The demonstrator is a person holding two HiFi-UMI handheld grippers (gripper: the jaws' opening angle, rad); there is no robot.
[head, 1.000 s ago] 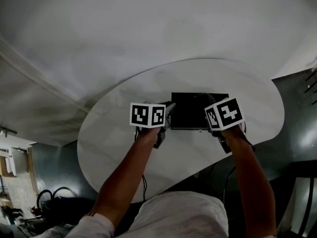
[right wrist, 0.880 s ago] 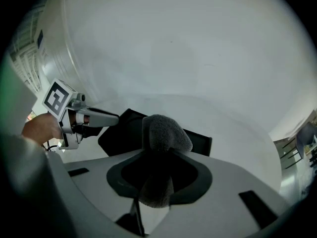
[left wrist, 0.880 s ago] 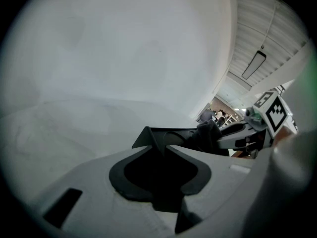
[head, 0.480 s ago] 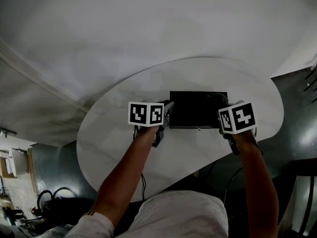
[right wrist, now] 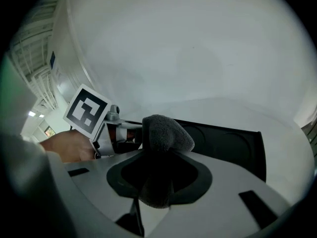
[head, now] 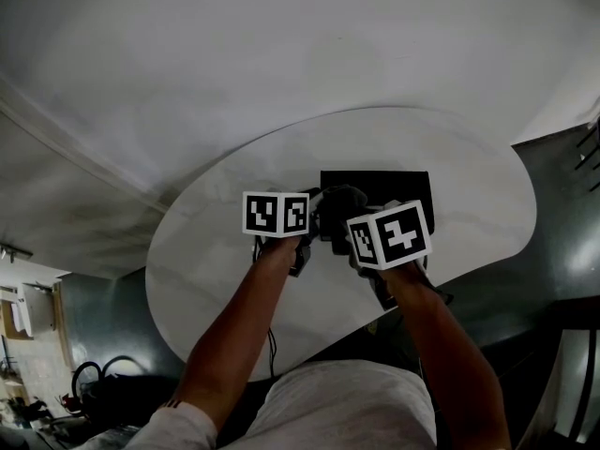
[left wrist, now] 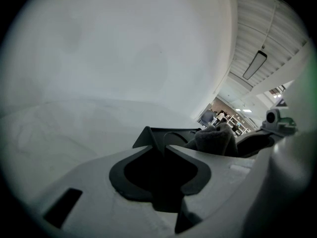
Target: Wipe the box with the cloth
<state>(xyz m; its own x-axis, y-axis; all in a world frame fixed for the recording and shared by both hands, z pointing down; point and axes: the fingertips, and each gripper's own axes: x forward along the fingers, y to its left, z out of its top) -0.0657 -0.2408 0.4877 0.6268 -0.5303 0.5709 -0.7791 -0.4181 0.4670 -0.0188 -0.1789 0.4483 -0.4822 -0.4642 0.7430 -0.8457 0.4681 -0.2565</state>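
A flat black box (head: 401, 189) lies on the white oval table (head: 225, 251). My left gripper (head: 317, 216) stays at the box's left edge, shut on that edge; in the left gripper view the box's corner (left wrist: 148, 135) sticks out from between the jaws of the left gripper (left wrist: 159, 145). My right gripper (head: 349, 216) is shut on a bunched grey cloth (head: 342, 201), which rests on the left part of the box top, close to the left gripper. In the right gripper view the cloth (right wrist: 163, 132) bulges out of the jaws over the box (right wrist: 228, 143).
The table's near edge (head: 309, 350) curves just in front of the person's lap. Dark floor lies beyond it on the right (head: 562, 251) and lower left. A white wall fills the far side. Cables (head: 94, 368) lie on the floor at lower left.
The right gripper has swept the cloth from the box's right end leftward across its top to beside the left gripper. The left gripper and the box have kept still.
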